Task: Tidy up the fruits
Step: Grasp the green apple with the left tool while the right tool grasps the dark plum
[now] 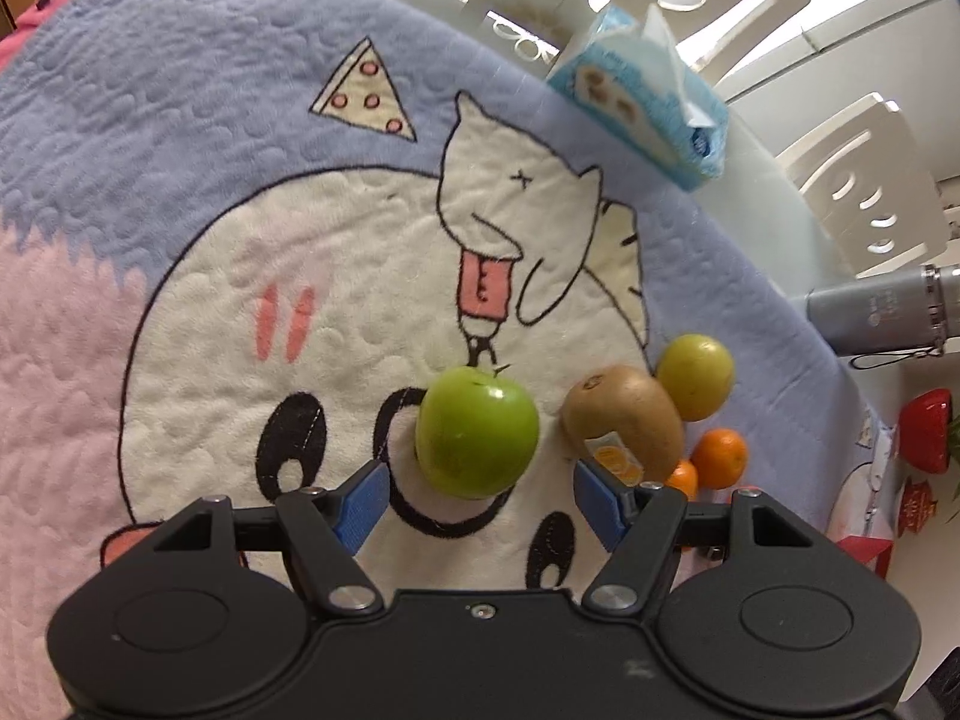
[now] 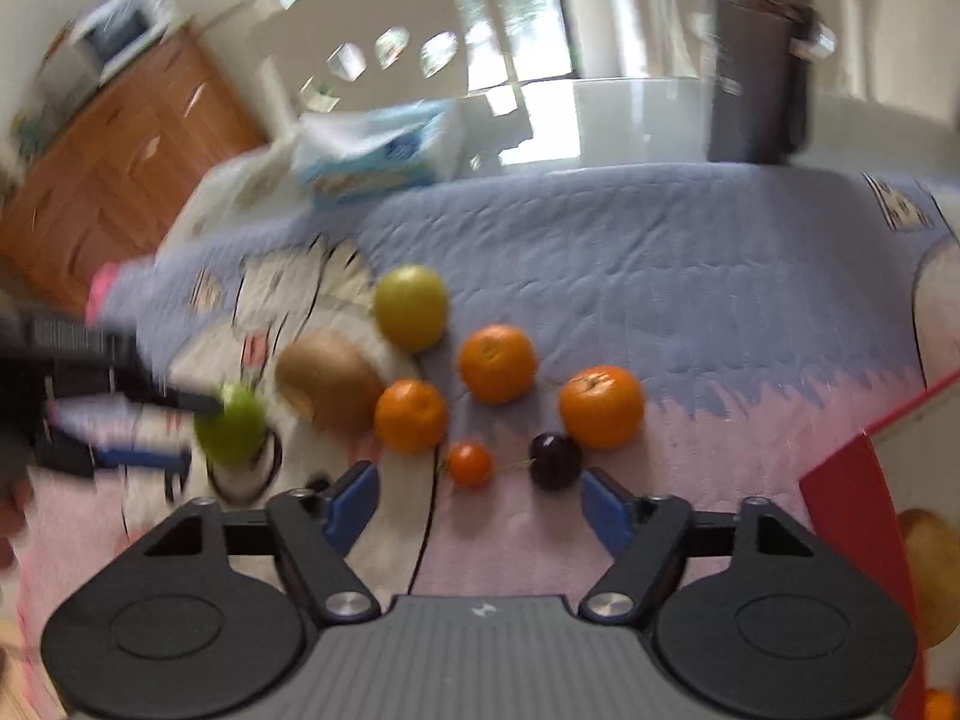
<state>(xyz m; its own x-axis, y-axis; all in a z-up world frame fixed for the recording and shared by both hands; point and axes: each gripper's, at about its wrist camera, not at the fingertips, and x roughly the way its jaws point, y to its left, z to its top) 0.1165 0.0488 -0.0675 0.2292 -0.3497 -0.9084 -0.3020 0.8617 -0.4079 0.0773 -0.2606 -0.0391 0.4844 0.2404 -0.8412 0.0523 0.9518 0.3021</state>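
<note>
— blue pads on the left gripper (image 1: 480,501) tilt steeply down at the green apple (image 1: 477,432), jaws spread wider than it, touching nothing.
— and the right gripper (image 2: 480,501)?
— also angled down, jaws apart and empty, the small orange fruit (image 2: 470,464) and dark cherry (image 2: 555,461) just ahead, near the blanket's (image 2: 660,252) pink edge.
— the apple?
— mid-blanket, beside the kiwi (image 1: 624,420).

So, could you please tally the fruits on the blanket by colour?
Green: 2, apple and a yellower one
Orange: 4, three larger and one tiny
Brown: 1, kiwi
Dark: 1, cherry
Total: 8
</note>
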